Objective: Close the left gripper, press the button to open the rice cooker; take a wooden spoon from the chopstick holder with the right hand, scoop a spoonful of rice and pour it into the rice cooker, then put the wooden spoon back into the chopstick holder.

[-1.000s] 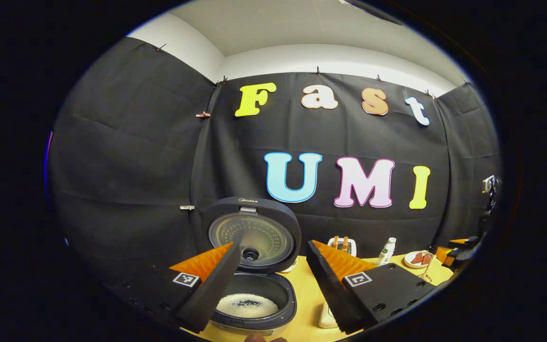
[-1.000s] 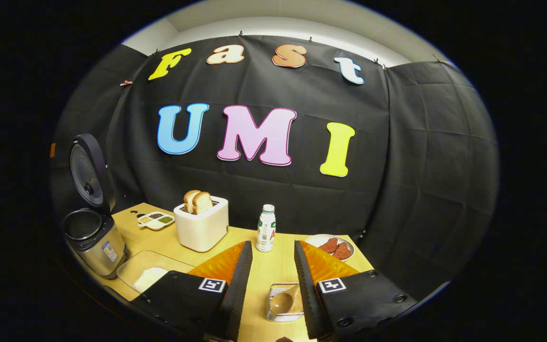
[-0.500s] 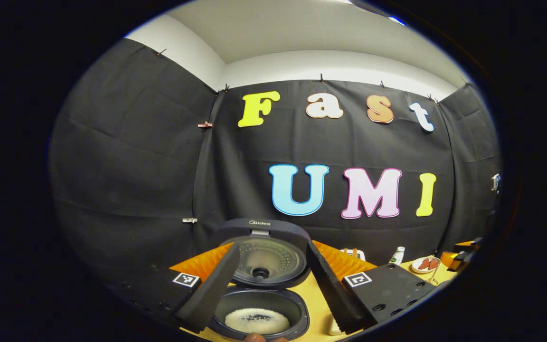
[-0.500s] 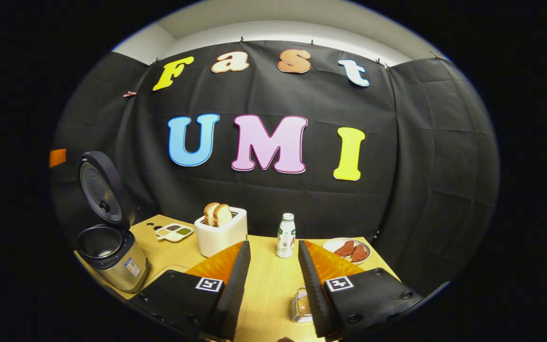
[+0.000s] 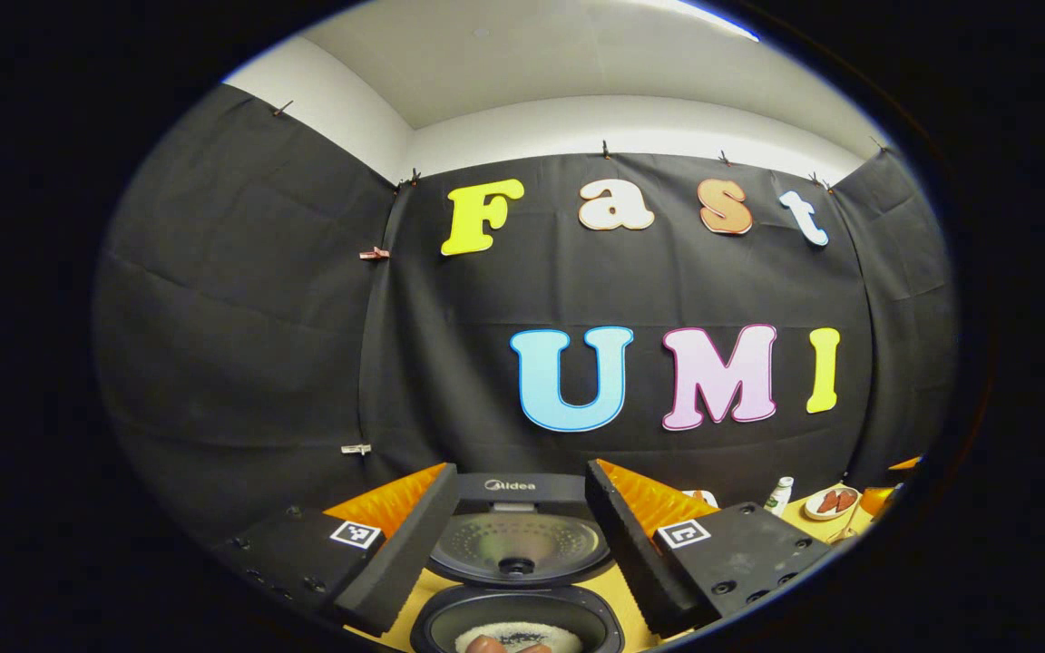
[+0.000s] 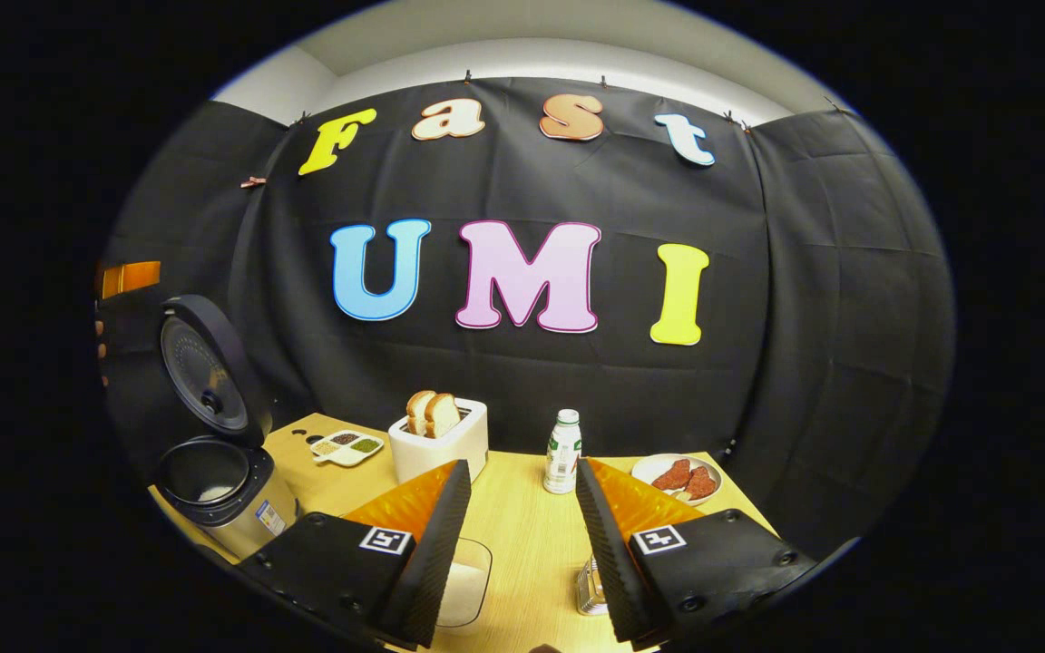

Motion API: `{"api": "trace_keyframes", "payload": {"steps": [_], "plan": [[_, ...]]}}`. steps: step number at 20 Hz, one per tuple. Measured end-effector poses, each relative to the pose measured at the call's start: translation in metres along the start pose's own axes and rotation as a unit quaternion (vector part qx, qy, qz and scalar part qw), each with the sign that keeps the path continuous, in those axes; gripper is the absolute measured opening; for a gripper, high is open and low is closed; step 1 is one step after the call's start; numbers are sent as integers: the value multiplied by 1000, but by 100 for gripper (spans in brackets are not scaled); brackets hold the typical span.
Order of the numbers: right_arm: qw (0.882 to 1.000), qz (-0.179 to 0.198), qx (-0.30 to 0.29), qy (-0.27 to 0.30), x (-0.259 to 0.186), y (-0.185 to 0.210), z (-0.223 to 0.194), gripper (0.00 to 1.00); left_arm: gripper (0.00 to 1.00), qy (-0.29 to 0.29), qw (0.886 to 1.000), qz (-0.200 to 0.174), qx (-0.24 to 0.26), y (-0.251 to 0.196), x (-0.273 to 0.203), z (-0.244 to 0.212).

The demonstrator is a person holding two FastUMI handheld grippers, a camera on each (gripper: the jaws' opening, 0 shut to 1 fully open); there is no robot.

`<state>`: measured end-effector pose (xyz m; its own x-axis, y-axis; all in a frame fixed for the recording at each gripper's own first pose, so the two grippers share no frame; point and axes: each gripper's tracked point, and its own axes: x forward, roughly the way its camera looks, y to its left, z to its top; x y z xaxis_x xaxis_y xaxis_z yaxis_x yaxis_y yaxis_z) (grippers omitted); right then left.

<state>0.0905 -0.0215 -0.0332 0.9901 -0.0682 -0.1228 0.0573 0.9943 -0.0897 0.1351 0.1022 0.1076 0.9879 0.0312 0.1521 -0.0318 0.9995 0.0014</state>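
Both grippers have drawn back toward the near edge over the last 1 s: in the left gripper view the rice cooker (image 5: pixel 518 580) now sits lower between the fingers, and in the right gripper view the chopstick holder (image 6: pixel 589 585) has slipped mostly behind the right finger. The left gripper (image 5: pixel 520 544) is open and empty. The right gripper (image 6: pixel 515 544) is likewise spread, holding nothing.

Status: the cooker lid (image 6: pixel 205 372) stands upright, and white rice (image 5: pixel 509 635) lies in the pot. The wooden spoon is hidden, so its return to the holder cannot be confirmed. The task appears at or near its end.

Procedure for the step in hand:
1. Retract each gripper straight back, fingers kept apart.
2. Keep the right gripper clear of the holder's rim and of the rice tray (image 6: pixel 463 580) just left of it.
3. Keep the left gripper above the open pot and away from the lid.
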Motion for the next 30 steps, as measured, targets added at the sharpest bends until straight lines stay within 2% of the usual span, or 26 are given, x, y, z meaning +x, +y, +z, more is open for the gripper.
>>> {"api": "trace_keyframes", "payload": {"steps": [5,6,10,14,25,30], "plan": [[1000,15,-9,2,1,13,-1,74,92,19,1000,-9,-15,8,37,-1],[1000,16,-9,3,1,15,-1,73,95,25,999,-11,-17,8,44,-2],[1000,21,-19,-3,0,21,4,74,92,49,999,-19,-6,5,69,-13],[999,21,-26,-5,-1,23,4,74,95,77,996,-31,-9,-3,83,-28],[999,24,-22,-3,-2,21,1,75,96,95,995,-27,4,-1,83,-39],[999,31,-22,-4,-5,24,1,75,97,93,995,-29,-6,-1,67,-41]]}}
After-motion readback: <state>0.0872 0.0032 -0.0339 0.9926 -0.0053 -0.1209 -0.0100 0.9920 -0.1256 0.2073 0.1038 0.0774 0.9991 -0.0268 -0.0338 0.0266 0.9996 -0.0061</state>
